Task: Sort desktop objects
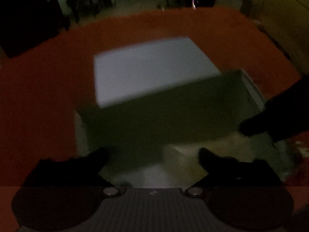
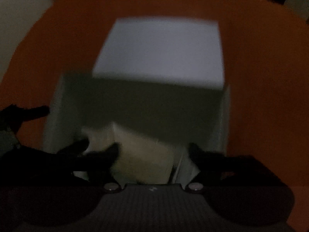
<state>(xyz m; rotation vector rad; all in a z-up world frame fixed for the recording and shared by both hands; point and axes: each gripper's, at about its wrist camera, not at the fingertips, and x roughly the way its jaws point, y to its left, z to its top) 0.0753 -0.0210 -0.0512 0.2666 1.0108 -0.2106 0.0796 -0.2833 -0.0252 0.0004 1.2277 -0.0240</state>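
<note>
Dim light, lots of blur, but here's the white box (image 1: 154, 71) dead ahead of my left gripper (image 1: 154, 154), sitting on the orange tabletop (image 1: 38, 96), its pale top face catching what light there is and the near side in deep shadow. My left fingers are spread wide with nothing between them, just pale, indistinct stuff below the tips that I can't identify. Over on the other side, my right gripper (image 2: 154, 148) is splayed open too, empty, pointed at the same white box (image 2: 160, 48) from nearly straight on. That dark shape by my right-hand fingers, low and to the left, is likely the left gripper (image 2: 81, 154) crowding in, though it's too murky to swear to. The box looks like rigid card or thin plastic: stiff, probably light, smooth-sided, so it could slide under a shallow pinch. I'd judge a wall or edge the best hold, since the full width looks too broad for one set of fingers. Both hands are angled downward and forward, hovering just short of the near face, close together, neither touching the box as far as I can tell.
</note>
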